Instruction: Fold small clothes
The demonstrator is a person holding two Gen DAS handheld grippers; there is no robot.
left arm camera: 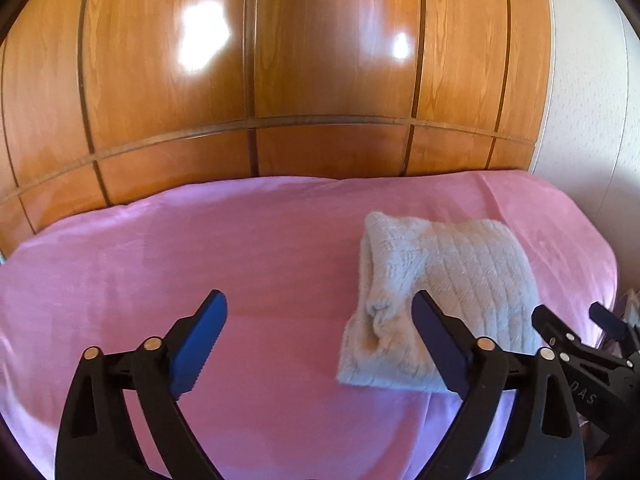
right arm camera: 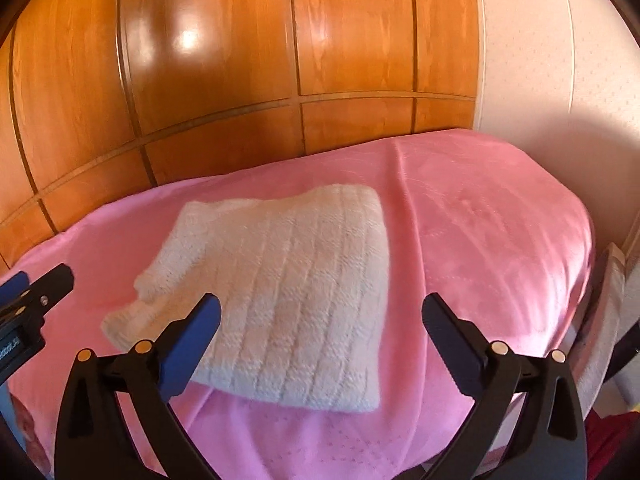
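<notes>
A white ribbed knit garment [left arm camera: 452, 276] lies folded into a thick rectangle on the pink blanket [left arm camera: 180, 248]. My left gripper [left arm camera: 319, 298] hovers open just left of it, its right finger overlapping the garment's rolled near-left edge, with nothing between the pads. In the right wrist view the same garment [right arm camera: 288, 280] fills the middle. My right gripper [right arm camera: 322, 299] stands wide open above its near right part and does not pinch the fabric. Each gripper shows at the edge of the other's view: the right gripper [left arm camera: 568, 310] and the left gripper [right arm camera: 40, 274].
The pink blanket [right arm camera: 480, 220] covers a bed that ends at a glossy wooden wardrobe [left arm camera: 320, 60] behind. A white wall [right arm camera: 540, 60] runs along the right. Pale fabric [right arm camera: 612, 300] hangs past the bed's right edge.
</notes>
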